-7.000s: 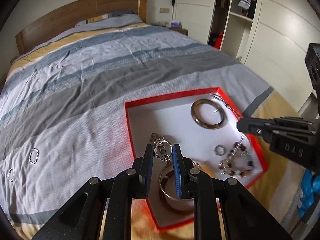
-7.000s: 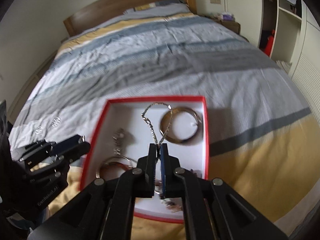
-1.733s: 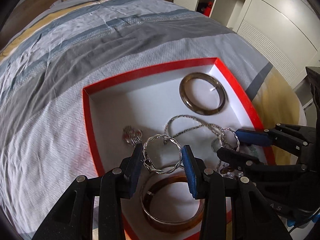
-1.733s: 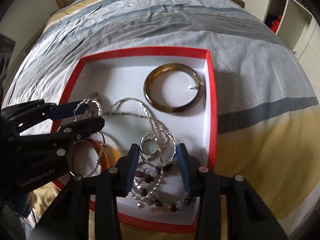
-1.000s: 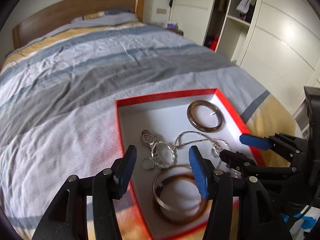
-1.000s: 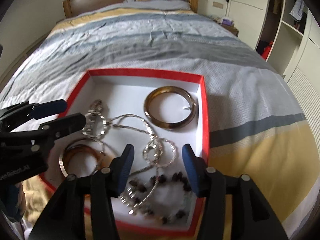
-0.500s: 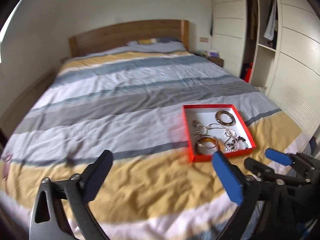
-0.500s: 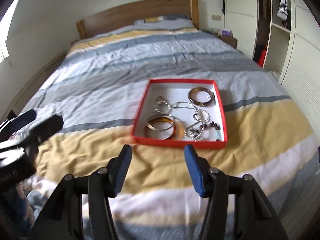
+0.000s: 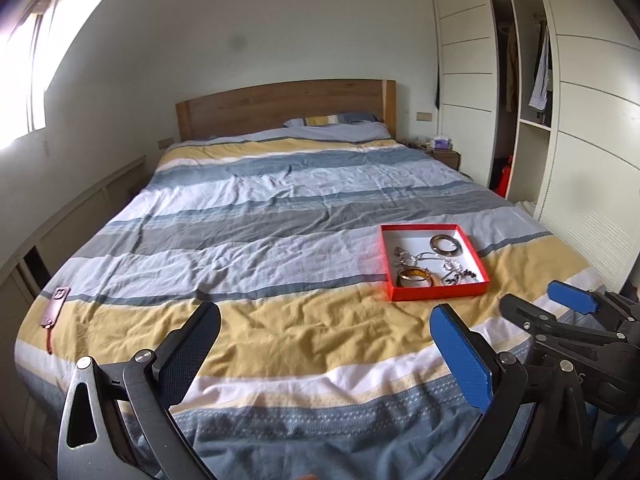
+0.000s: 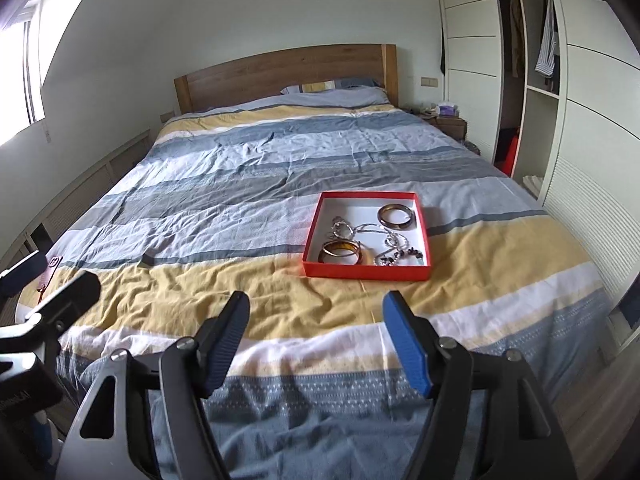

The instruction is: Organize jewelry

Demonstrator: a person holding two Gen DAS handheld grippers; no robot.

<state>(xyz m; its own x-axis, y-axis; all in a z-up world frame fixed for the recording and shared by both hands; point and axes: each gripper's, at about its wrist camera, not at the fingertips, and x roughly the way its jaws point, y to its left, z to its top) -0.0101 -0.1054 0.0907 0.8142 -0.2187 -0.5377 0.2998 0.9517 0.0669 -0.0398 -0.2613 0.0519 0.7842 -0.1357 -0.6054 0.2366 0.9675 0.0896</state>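
One red tray (image 10: 366,271) on the bed (image 10: 280,152), two bangles inside: one dark bangle (image 10: 396,216), one amber bangle (image 10: 340,252). Chains and beads tangle, uncountable.

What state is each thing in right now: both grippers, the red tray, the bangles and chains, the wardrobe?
Left gripper: open, empty, above the foot of the bed.
Right gripper: open, empty.
Red tray: lidless, flat on the bed cover.
Dark bangle: lying flat in the tray's far right corner.
Amber bangle: flat, near left.
Silver chains: loosely tangled mid-tray.
Wardrobe: middle bay open.
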